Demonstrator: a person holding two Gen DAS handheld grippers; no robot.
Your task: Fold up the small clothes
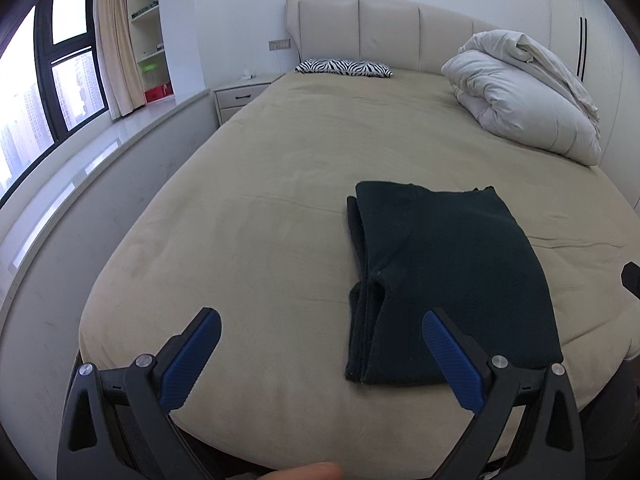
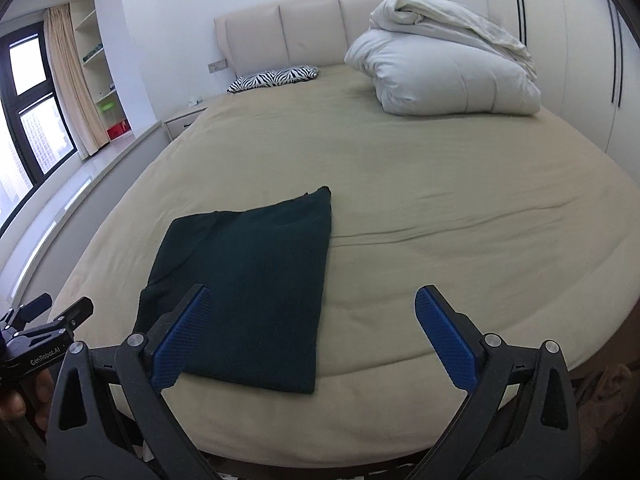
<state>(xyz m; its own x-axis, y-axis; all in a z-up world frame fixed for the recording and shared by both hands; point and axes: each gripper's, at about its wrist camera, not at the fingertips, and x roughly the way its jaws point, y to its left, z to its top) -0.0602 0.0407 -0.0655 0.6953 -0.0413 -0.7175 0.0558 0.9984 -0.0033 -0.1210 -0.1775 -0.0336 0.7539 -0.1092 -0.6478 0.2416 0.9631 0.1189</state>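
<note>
A dark green garment (image 1: 448,276) lies folded into a rough rectangle near the foot of the beige bed (image 1: 280,184). It also shows in the right wrist view (image 2: 252,288). My left gripper (image 1: 320,320) is open and empty, above the bed's foot edge, with its right finger over the garment's near left part. My right gripper (image 2: 312,300) is open and empty, with its left finger over the garment's near left corner. The left gripper (image 2: 48,312) shows at the left edge of the right wrist view.
A bundled white duvet (image 1: 524,96) sits at the bed's far right, also seen in the right wrist view (image 2: 444,68). A zebra-print pillow (image 1: 344,68) lies by the headboard. A nightstand (image 1: 240,96) and window ledge (image 1: 80,184) are left of the bed.
</note>
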